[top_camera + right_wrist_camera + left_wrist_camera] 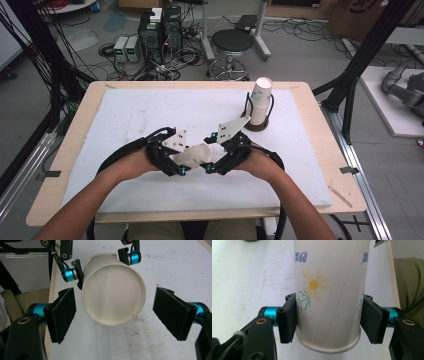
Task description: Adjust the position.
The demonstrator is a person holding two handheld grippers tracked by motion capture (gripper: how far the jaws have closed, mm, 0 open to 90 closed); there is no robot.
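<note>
cup (pixel 329 290): lying sideways near the table's (pixel 90 107) front edge | your left gripper (pixel 328 320): clamped on it | your right gripper (pixel 123 315): jaws spread, flanking its base, not touching

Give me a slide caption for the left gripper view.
Left gripper clamps a daisy-printed paper cup above the white table.

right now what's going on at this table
A person holds a gripper in each hand over the white table. The left gripper is clamped on a flowered paper cup, holding it on its side. The right gripper faces the cup's bottom, jaws open and apart from it. More cups are stacked in a holder behind.
</note>
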